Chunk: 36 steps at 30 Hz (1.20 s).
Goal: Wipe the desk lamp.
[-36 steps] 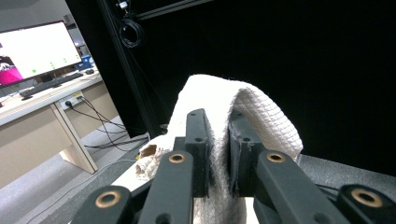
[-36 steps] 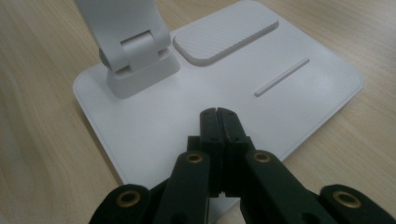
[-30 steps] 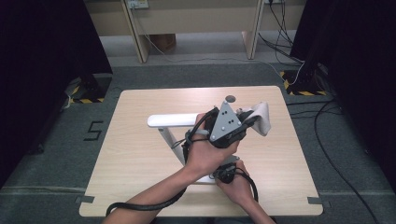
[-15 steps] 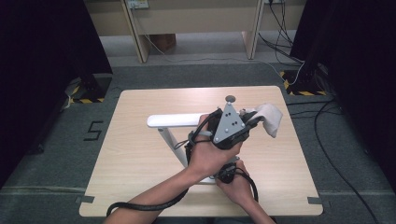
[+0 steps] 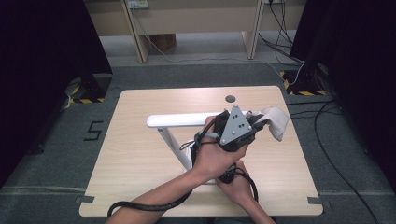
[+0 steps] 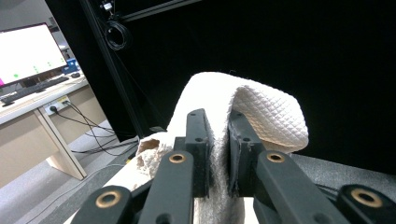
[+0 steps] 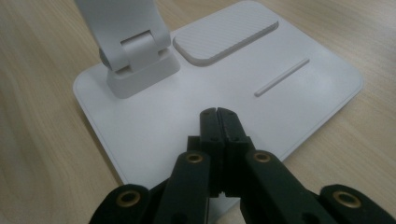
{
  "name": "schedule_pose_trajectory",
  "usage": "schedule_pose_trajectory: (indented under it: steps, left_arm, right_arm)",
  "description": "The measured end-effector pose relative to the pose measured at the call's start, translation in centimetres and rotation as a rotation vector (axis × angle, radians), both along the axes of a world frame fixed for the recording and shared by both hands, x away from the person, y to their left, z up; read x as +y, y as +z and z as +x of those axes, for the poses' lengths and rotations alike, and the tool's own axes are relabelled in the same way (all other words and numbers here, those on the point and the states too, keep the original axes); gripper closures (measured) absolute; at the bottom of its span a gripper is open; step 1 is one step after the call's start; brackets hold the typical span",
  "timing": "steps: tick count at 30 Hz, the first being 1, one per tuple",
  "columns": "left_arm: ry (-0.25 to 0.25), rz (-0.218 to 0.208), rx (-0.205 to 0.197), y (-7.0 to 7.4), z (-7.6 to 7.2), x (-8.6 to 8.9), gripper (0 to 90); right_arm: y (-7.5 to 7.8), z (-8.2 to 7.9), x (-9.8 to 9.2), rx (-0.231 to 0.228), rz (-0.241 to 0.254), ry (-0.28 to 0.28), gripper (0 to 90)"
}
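Your left tongs [image 5: 259, 122] are clamped on a white quilted cloth [image 5: 276, 120], and that grip sits at the right-hand end of the lamp's long white bar [image 5: 182, 120], which runs level across the worktop [image 5: 140, 154] from left to right in the high view. That long axis is what your coming stroke turns on, as I judge it: nearly the whole bar stretches away to the left of the cloth, so if you are wiping it down, the travel is leftward along the bar, not across it. From the left gripper view the cloth [image 6: 261, 112] folds up and over the two black jaws, pinched tight between them, with its loose flap hanging off to the far side; keep that flap from bunching under the bar. Your left hand [image 5: 215, 156] is plainly the nearer one to the bar. Your right hand [image 5: 238, 179] sits lower, close to you, and its tongs [image 7: 218, 114] are fully closed with nothing between them, tips pressing on or hovering just over the lamp's flat white base [image 7: 308, 93], just in front of the hinge block [image 7: 137, 70]. I read that as steadying the base while the cloth works.
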State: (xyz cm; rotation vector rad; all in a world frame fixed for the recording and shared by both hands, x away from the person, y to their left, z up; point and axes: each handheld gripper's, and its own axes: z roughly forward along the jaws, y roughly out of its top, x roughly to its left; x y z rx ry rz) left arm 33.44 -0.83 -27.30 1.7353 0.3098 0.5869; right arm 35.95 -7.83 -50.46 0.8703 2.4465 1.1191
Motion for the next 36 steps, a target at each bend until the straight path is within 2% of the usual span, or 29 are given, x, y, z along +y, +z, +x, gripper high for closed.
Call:
schedule_pose_trajectory:
  steps: [7, 16, 22, 36]
  left_arm:
    - [0.003, 0.000, -0.010, -0.3, -0.4, -0.1, 80.8]
    - [0.010, 0.010, 0.024, -1.2, -1.0, -0.4, 80.8]
    - [0.038, 0.009, 0.042, -2.0, -0.9, 0.0, 80.9]
    - [0.100, -0.013, 0.034, -3.0, -1.0, 1.1, 81.2]
  right_arm:
    - [0.0, 0.0, 0.0, 0.001, 0.000, -0.001, 90.0]
    - [0.0, 0.0, 0.0, -0.002, -0.002, -0.001, 90.0]
    - [0.0, 0.0, 0.0, -0.003, -0.001, 0.002, 90.0]
    - [0.0, 0.0, 0.1, 0.004, -0.001, -0.004, 90.0]
